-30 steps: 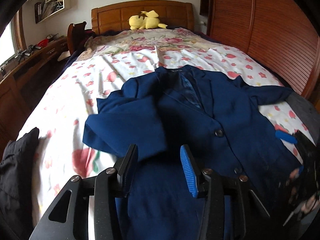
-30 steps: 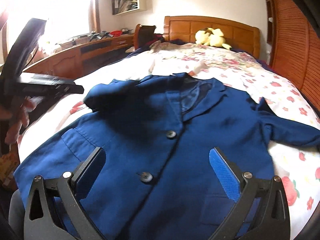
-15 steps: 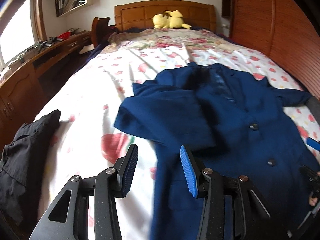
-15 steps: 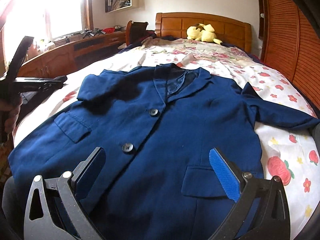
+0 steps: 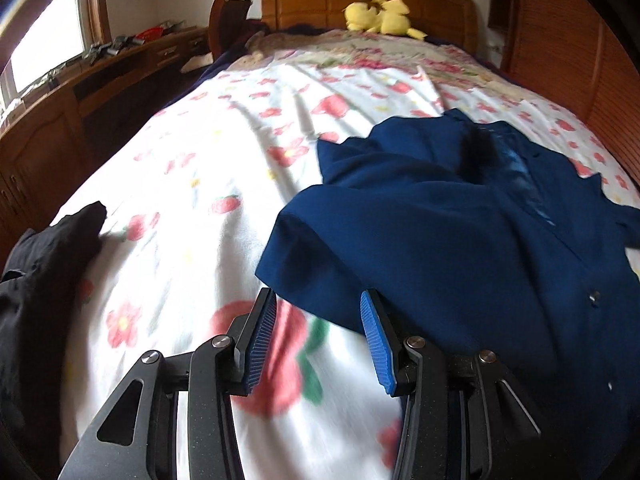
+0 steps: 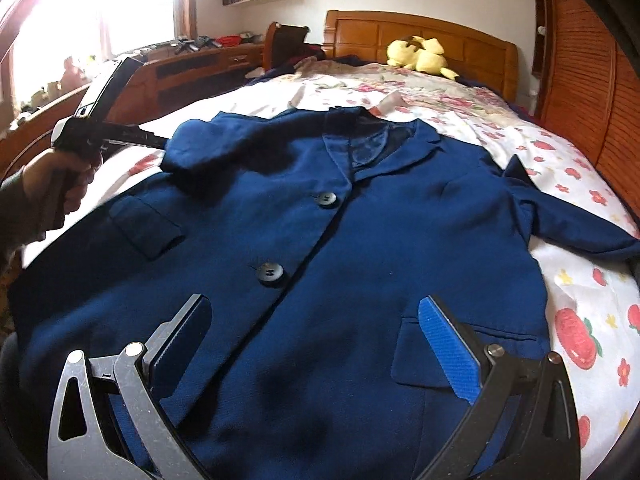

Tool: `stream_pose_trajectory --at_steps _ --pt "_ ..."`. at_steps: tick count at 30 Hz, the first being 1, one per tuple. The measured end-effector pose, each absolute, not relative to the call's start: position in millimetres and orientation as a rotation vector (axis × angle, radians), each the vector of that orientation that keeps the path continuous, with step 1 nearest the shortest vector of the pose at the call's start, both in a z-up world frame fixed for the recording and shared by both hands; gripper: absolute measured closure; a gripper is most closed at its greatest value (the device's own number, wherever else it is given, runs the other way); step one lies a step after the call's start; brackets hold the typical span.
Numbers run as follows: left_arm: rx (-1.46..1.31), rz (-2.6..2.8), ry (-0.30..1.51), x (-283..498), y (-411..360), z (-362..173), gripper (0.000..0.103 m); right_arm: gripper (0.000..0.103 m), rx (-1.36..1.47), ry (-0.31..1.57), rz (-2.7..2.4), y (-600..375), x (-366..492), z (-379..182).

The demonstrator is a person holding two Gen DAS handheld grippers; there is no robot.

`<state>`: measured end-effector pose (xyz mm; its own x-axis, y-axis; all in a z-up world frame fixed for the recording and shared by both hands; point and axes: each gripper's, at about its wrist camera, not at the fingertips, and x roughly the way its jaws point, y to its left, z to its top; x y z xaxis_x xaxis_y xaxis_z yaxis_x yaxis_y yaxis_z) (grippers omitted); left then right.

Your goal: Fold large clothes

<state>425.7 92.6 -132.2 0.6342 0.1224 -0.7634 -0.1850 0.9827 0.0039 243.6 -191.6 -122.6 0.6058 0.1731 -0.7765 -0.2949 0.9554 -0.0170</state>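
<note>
navy blazer, red-flowered white bedsheet, yellow plush

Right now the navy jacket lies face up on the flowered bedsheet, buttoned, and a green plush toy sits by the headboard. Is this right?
Not quite: the plush toy is yellow, not green, as the right wrist view shows. The rest holds: the navy jacket lies face up and buttoned on the flowered bedsheet, and the toy sits by the headboard.

Our left gripper: black speckled frame with triangular cut-outs, silver round screws at the pivots, two blue ribbed pads. Our right gripper: the same black frame, silver screws, blue pads. Our left hand: a dark sleeve edge at the wrist.
</note>
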Motion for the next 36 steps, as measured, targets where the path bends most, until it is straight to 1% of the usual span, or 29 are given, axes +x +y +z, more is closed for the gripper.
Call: stream_pose_trajectory --at_steps 6,11,12,13,14,15,18,22,29,32,36 --pt "-0.130 0.173 0.937 452 104 -156 0.058 0.000 -0.137 0.887 0.297 -185 249 -124" --pt "-0.135 0.164 0.936 459 102 -158 0.058 0.000 -0.136 0.891 0.308 -179 251 -124" --pt "-0.127 0.157 0.936 461 103 -158 0.066 0.000 -0.135 0.890 0.310 -179 252 -124" --pt "-0.123 0.139 0.934 462 101 -158 0.072 0.000 -0.134 0.887 0.311 -178 252 -123" --pt "-0.114 0.133 0.934 461 101 -157 0.083 0.000 -0.133 0.885 0.311 -178 253 -122" --pt "-0.095 0.143 0.932 462 100 -155 0.096 0.000 -0.134 0.882 0.312 -178 252 -121" --pt "-0.083 0.156 0.897 456 98 -141 0.098 0.000 -0.136 0.877 0.311 -177 252 -119" --pt "-0.061 0.153 0.806 440 83 -98 0.098 0.000 -0.130 0.855 0.310 -179 250 -111" --pt "0.011 0.053 0.668 406 20 -24 0.098 0.000 -0.116 0.800 0.286 -192 244 -89" --pt "0.052 -0.009 0.626 389 -16 -6 0.099 0.000 -0.104 0.783 0.272 -201 241 -80" --pt "0.094 -0.083 0.609 367 -55 3 0.098 0.000 -0.101 0.759 0.240 -217 236 -70"
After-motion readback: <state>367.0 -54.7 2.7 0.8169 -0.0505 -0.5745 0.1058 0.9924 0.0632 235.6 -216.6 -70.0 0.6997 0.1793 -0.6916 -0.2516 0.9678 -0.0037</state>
